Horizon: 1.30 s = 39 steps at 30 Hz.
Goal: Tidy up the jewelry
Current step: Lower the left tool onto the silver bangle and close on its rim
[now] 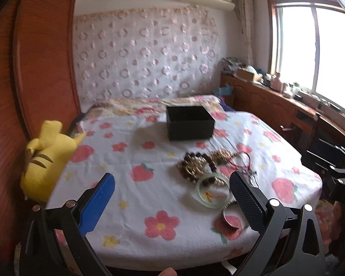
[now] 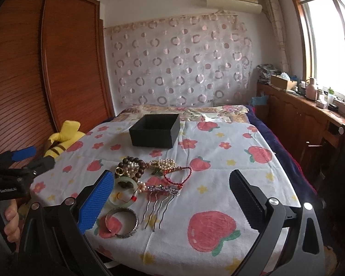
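Note:
A pile of jewelry lies on the strawberry-print bedspread (image 2: 218, 161): brown bead bracelet (image 2: 132, 163), pearl strands (image 2: 164, 163), red cord bracelet (image 2: 178, 176), jade bangle (image 2: 123, 192), silver bangle (image 2: 122, 223) and a silver hair comb (image 2: 159, 203). An open black box (image 2: 155, 130) sits behind the pile. In the left wrist view the box (image 1: 189, 123), beads (image 1: 196, 164) and jade bangle (image 1: 212, 194) show too. My right gripper (image 2: 171, 201) is open, just in front of the pile. My left gripper (image 1: 171, 201) is open and empty, left of the jewelry.
A yellow plush toy (image 1: 46, 158) lies at the bed's left edge against a wooden wardrobe (image 2: 46, 69). A wooden counter (image 2: 310, 110) with clutter runs under the window on the right. The left gripper shows in the right wrist view (image 2: 32, 158).

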Each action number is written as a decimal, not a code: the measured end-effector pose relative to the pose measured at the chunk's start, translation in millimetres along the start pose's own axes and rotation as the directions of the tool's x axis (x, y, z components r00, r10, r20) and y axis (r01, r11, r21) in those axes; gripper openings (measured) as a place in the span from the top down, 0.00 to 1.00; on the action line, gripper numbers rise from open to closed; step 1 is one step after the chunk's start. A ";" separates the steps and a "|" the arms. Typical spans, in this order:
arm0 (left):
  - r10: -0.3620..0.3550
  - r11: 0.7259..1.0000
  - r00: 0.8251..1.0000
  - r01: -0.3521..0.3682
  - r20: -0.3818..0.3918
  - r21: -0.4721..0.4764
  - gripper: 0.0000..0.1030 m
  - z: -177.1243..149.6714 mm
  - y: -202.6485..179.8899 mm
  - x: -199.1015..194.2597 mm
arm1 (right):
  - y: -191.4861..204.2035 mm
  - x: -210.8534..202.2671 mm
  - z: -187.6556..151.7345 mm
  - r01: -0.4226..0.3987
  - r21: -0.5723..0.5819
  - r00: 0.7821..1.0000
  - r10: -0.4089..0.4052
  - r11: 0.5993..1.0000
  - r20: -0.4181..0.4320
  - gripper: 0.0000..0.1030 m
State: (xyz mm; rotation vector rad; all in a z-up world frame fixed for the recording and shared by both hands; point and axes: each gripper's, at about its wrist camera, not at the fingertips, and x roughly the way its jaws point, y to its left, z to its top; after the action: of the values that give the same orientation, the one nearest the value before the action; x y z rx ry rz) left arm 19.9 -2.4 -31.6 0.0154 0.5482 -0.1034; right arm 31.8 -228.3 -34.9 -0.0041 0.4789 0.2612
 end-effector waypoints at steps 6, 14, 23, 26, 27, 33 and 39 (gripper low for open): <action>-0.123 0.992 0.987 0.126 -0.105 0.017 0.06 -17.7 -7.6 30.0 | -12.9 23.0 -13.9 -0.010 -0.035 0.996 0.007 0.999 -0.086 0.18; -0.249 0.966 0.937 0.260 -0.243 0.012 0.49 -38.6 -23.4 62.6 | -27.8 41.8 -30.5 -0.015 -0.045 0.988 0.008 0.999 -0.155 0.24; -0.341 0.932 0.870 0.361 -0.355 -0.009 0.76 -45.7 -40.1 89.0 | -33.1 54.8 -36.1 -0.021 -0.047 0.982 0.011 0.999 -0.187 0.24; -0.353 0.926 0.853 0.376 -0.383 -0.017 0.80 -46.9 -44.0 96.0 | -31.6 60.2 -36.1 -0.032 -0.055 0.979 0.020 0.998 -0.203 0.24; -0.352 0.927 0.850 0.375 -0.392 -0.017 0.81 -46.9 -44.8 98.8 | -30.9 62.0 -36.0 -0.036 -0.059 0.978 0.023 0.998 -0.208 0.24; -0.306 0.937 0.866 0.346 -0.396 0.034 0.93 -44.4 -50.0 104.9 | -28.7 69.1 -35.0 -0.043 -0.072 0.975 0.026 0.997 -0.219 0.24; -0.252 0.941 0.898 0.314 -0.360 0.126 0.96 -40.5 -56.1 96.1 | -31.5 77.8 -35.8 -0.045 -0.072 0.971 0.027 0.996 -0.240 0.24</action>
State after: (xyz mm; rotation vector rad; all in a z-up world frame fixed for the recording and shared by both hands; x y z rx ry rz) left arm 74.6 -65.5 -115.5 0.1333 0.8849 -0.4439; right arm 89.9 -241.8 -104.0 -0.1032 0.7085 0.3165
